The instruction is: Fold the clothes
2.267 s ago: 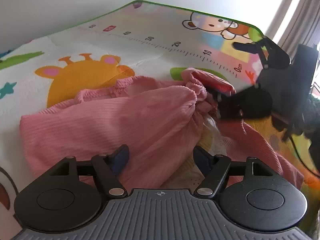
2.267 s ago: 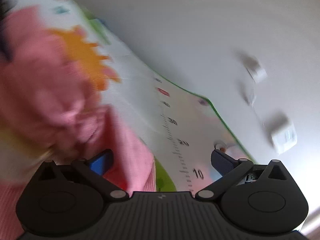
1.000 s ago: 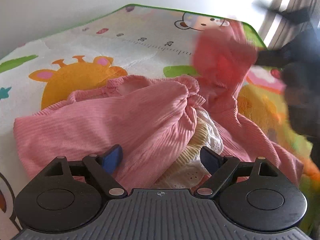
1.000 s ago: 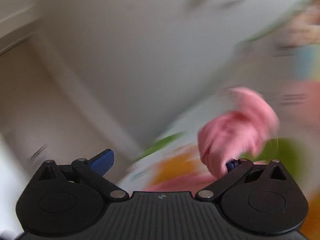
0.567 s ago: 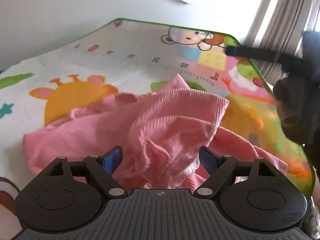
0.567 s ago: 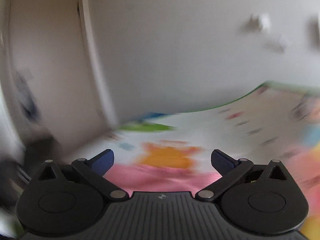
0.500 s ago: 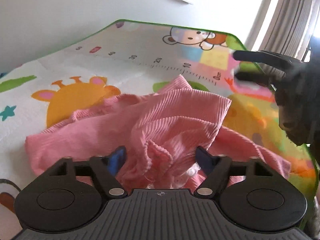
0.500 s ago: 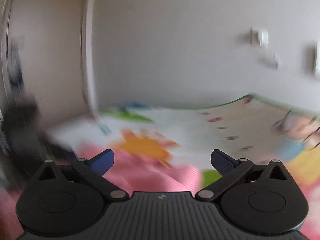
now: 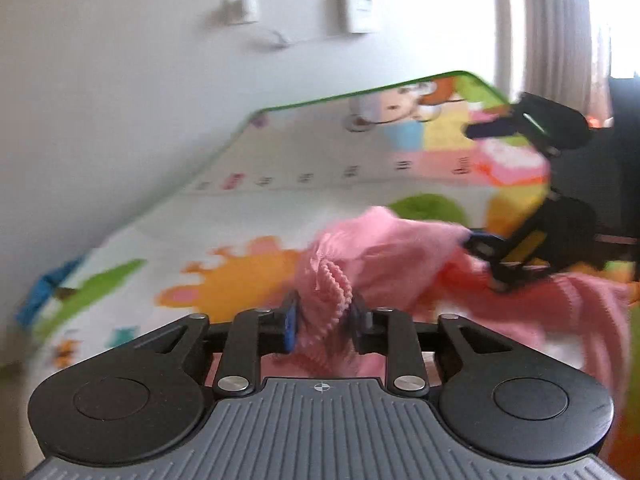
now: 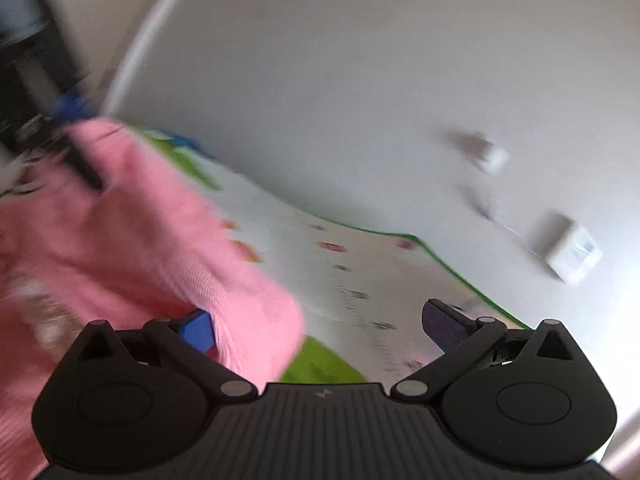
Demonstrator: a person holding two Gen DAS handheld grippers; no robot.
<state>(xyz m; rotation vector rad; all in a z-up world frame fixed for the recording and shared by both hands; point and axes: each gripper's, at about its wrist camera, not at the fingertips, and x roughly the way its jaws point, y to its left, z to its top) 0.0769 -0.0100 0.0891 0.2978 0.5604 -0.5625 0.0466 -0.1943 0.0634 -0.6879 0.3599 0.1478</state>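
Observation:
A pink ribbed garment [image 9: 400, 248] is lifted off the cartoon play mat [image 9: 320, 176]. My left gripper [image 9: 323, 320] is shut on a gathered frilly edge of the pink garment. My right gripper [image 10: 320, 326] is open, jaws wide apart, with a fold of the garment [image 10: 132, 240] lying against its left blue pad [image 10: 196, 330]. In the left wrist view the right gripper [image 9: 520, 184] stands at the right, its lower finger touching the cloth's far edge. The frames are motion-blurred.
The mat carries a ruler print [image 9: 352, 172], an orange giraffe [image 9: 236, 280] and a green border. A white wall with sockets [image 9: 352, 12] stands behind. Curtains [image 9: 556, 20] hang at the right.
My left gripper has shut on the garment's frilly edge and raised it. My right gripper has swung back to the cloth, jaws still open.

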